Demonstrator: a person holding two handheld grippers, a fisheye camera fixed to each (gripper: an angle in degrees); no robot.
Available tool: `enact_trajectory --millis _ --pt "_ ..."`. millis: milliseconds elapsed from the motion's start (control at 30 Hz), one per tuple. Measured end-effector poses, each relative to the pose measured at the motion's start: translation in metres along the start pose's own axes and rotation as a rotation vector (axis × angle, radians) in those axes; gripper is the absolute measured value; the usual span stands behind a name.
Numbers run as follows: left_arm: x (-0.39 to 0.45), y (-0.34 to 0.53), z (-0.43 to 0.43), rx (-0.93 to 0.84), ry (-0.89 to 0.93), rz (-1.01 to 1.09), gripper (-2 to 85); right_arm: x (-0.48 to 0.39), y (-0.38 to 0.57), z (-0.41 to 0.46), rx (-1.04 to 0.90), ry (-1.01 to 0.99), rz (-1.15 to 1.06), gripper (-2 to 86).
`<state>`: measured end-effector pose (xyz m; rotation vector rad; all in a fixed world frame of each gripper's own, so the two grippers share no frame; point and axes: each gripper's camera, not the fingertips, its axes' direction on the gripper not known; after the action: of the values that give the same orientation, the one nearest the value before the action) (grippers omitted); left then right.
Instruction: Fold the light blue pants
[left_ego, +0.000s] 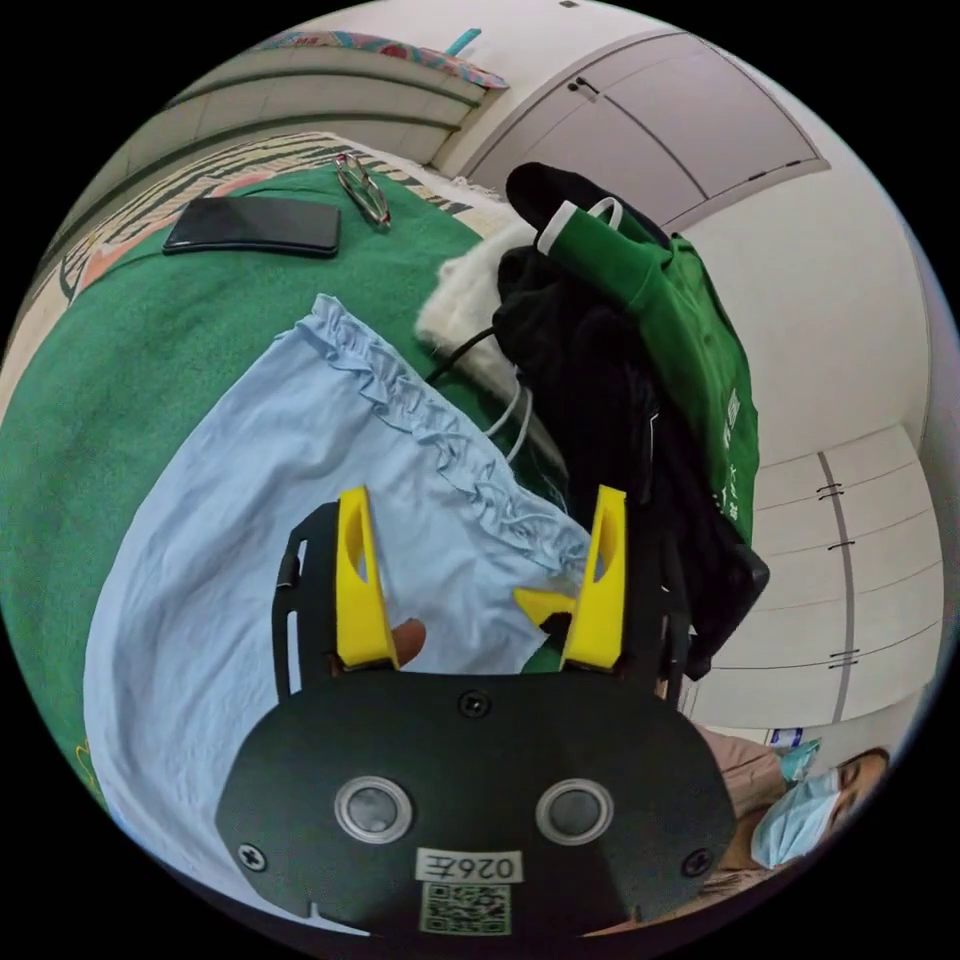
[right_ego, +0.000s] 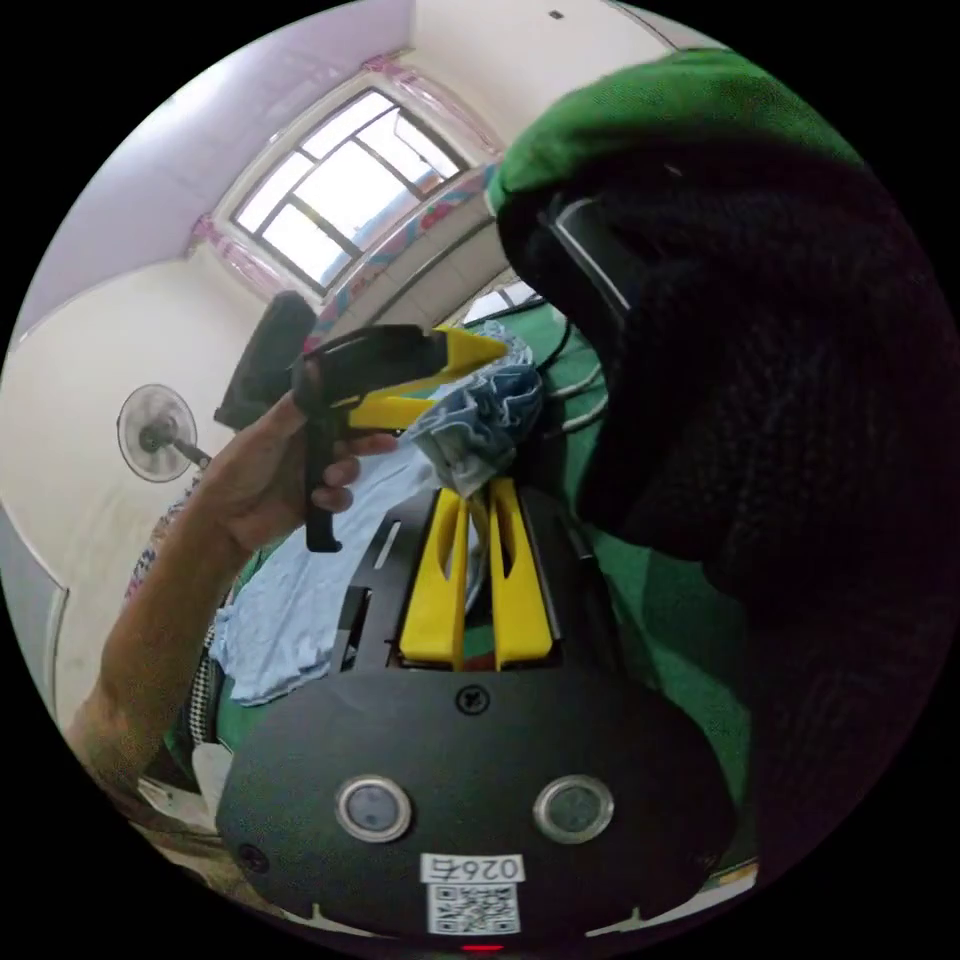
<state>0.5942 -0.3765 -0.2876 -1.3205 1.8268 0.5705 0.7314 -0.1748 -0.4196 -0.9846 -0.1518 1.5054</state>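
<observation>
The light blue pants (left_ego: 300, 480) lie spread on a green blanket (left_ego: 120, 380), with the ruffled waistband (left_ego: 440, 430) running across the middle of the left gripper view. My left gripper (left_ego: 480, 510) hovers over the waistband, its yellow jaws wide apart and holding nothing. At the waistband's corner, the right gripper's (left_ego: 545, 603) yellow tips pinch the cloth. In the right gripper view, my right gripper (right_ego: 478, 490) is shut on a bunched piece of the pants (right_ego: 480, 420). A hand holds the left gripper (right_ego: 400, 375) just beyond it, open.
A black phone (left_ego: 255, 225) and glasses (left_ego: 362, 188) lie on the blanket's far side. A pile of black and green clothes (left_ego: 620, 350) stands beside the waistband, with a white fluffy item (left_ego: 465, 290) and cables (left_ego: 510, 410). A masked person (left_ego: 800, 810) is nearby. Beyond are a wall fan (right_ego: 155, 430) and a window (right_ego: 340, 200).
</observation>
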Motion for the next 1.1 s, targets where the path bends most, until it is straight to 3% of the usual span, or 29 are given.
enact_trajectory --millis 100,233,333,433,633,733,867,1100 --pt "-0.005 -0.012 0.006 -0.045 -0.011 -0.008 26.9 -0.044 0.009 0.001 0.013 0.044 -0.211 -0.9" --pt "-0.018 -0.017 0.005 -0.158 -0.062 -0.03 13.4 -0.096 0.025 0.011 -0.002 0.158 -0.422 -1.5" --pt "-0.033 -0.006 -0.02 -0.086 -0.011 -0.032 5.6 -0.127 0.037 0.016 0.013 0.209 -0.501 -1.5" --pt "-0.056 0.016 -0.064 0.036 0.112 -0.06 3.9 -0.153 0.039 0.017 0.03 0.171 -0.534 -1.5" --pt "-0.099 0.109 -0.177 0.25 0.114 -0.071 3.0 -0.232 0.034 0.036 -0.006 -0.072 -0.652 -1.4" --pt "-0.133 0.179 -0.225 0.341 0.085 -0.114 2.9 -0.295 0.041 0.065 -0.094 -0.132 -0.784 -1.4" --pt "-0.197 0.281 -0.255 0.397 0.032 -0.255 2.9 -0.373 0.061 0.134 -0.355 -0.199 -0.9 -1.4" --pt "-0.285 0.4 -0.245 0.471 0.189 -0.452 2.6 -0.443 0.121 0.231 -0.657 -0.123 -0.979 -1.4"
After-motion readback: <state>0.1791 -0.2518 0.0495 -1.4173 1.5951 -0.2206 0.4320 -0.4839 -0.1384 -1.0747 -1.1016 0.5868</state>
